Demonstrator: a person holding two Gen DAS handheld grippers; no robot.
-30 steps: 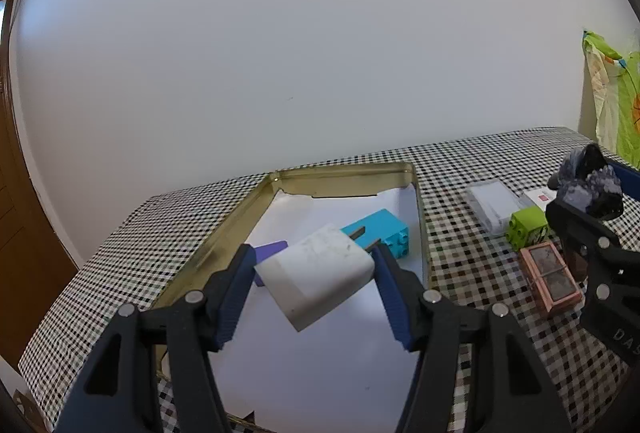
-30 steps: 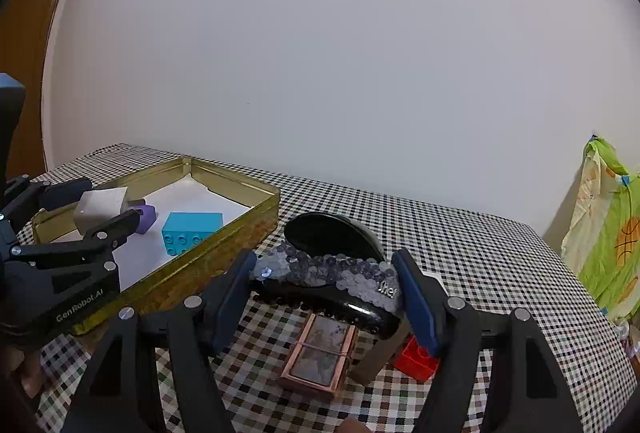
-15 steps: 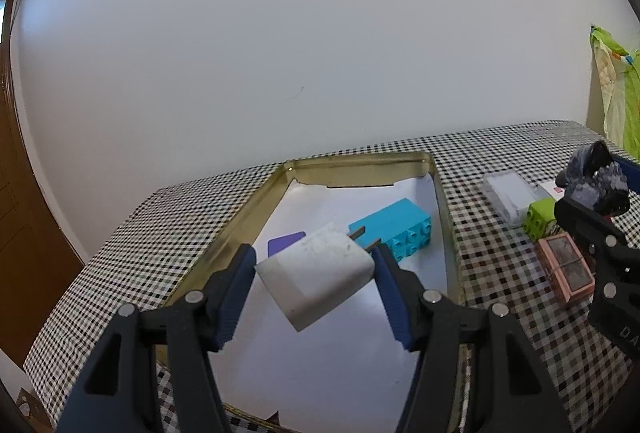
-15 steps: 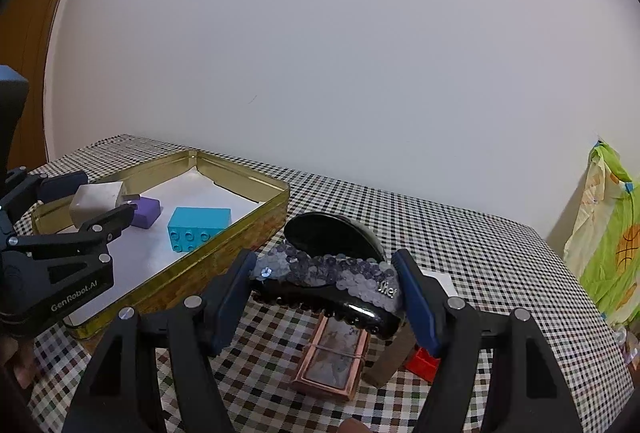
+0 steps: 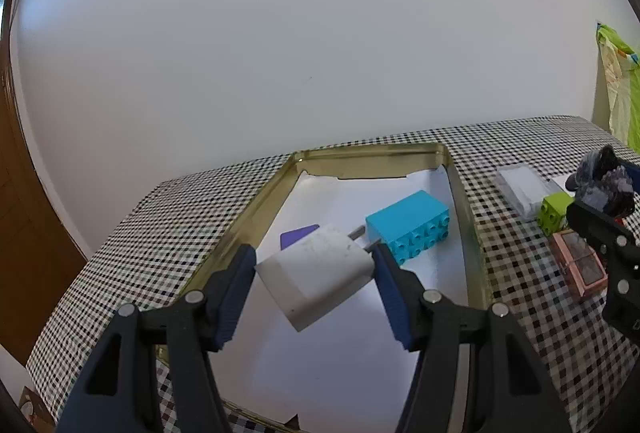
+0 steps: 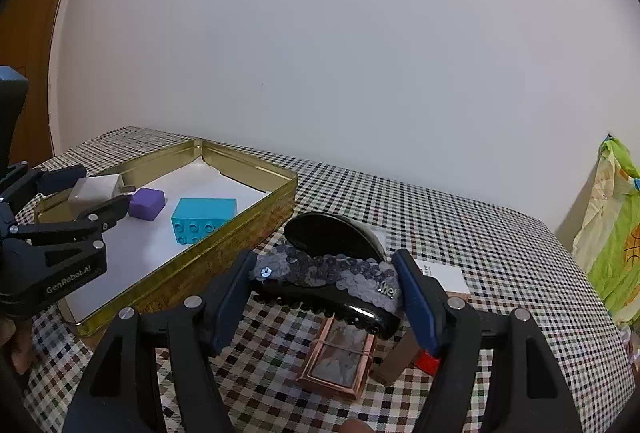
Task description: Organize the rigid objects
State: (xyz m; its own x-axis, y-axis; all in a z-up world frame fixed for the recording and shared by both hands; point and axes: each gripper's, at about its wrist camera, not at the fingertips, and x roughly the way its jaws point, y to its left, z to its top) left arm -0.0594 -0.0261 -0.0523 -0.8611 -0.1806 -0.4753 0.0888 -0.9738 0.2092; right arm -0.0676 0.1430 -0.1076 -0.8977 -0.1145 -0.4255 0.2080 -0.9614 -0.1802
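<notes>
**Both grippers loaded above the checkered table**

Checkered cloth (image 6: 460,217) covers our table. We hold the left gripper (image 5: 314,265) pinching a white plug-in charger (image 5: 316,275) over the paper-lined gold metal tray (image 5: 368,159), near the turquoise building brick (image 5: 408,227). Our right gripper (image 6: 326,283) clamps a black sequinned hair claw (image 6: 328,285) above a rose-gold framed case (image 6: 340,357).

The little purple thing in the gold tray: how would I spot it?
Find the gold tray on the checkered table. On its white liner, the purple block sits just left of the turquoise brick. It is smaller, smooth and studless.
</notes>
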